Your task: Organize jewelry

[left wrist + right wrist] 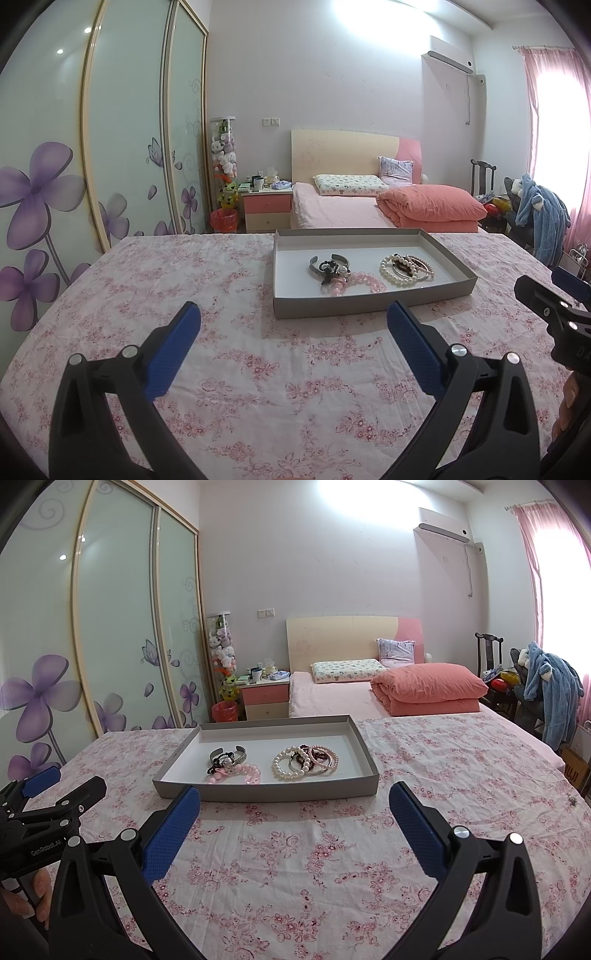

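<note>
Shallow grey tray (266, 792) sits on the counter under a pink-flowered cloth (332, 867), toward the counter's far edge, long axis running left to right across both views. All the jewelry lies inside it, in two loose clusters.

Left cluster: metal cuff (228, 752), dark bead bracelet (221, 763) tangled over it, pink bead bracelet (242, 773) touching its near side. Right cluster: white pearl bracelet (286, 766) overlapping a thin silver bangle (312, 768) and a pink pearl strand (328, 756); how many pieces are stacked there is hard to tell.

Left tongs (293, 319): released, jaws spread wide, nothing between them, hanging above bare cloth short of the tray's near wall. The tray lies ahead and to the right of them.

Right tongs (293, 801): also released and empty. The tray lies straight ahead, shifted slightly left, its near wall just beyond the tips.

Judgement: the right tongs look better lined up, especially for the pearl cluster at the tray's right end; the left tongs sit closer to the cuff cluster. Either reach goes forward over the near wall, then down. The tangle of beads on the cuff may come up together.
</note>
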The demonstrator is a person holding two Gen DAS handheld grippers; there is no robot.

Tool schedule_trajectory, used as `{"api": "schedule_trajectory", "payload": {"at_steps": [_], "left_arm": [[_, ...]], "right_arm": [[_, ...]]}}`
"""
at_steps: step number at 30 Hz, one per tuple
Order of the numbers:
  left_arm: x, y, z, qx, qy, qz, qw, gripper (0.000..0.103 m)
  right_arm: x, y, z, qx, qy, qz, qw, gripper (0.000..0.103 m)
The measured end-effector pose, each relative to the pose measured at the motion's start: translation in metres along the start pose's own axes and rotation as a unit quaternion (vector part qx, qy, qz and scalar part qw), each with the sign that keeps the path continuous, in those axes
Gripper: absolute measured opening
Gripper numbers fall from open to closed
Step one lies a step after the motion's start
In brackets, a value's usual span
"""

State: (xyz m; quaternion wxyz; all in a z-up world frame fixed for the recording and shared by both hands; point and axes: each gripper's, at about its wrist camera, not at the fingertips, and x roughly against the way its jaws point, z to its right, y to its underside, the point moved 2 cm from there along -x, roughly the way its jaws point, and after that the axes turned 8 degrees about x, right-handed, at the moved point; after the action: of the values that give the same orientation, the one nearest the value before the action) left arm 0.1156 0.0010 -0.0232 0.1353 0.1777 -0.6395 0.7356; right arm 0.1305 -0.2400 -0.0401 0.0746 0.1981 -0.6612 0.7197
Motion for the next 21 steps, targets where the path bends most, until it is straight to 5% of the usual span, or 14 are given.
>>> {"api": "schedule_trajectory", "payload": {"at_steps": [21], "left_arm": [[0.0000,-0.0003,0.0001,-0.001,-0.001,0.002,1.0000,0.099]], "right_arm": [[-0.0001,-0.0006,0.0007,0.000,0.000,-0.001,1.000,0.101]]}}
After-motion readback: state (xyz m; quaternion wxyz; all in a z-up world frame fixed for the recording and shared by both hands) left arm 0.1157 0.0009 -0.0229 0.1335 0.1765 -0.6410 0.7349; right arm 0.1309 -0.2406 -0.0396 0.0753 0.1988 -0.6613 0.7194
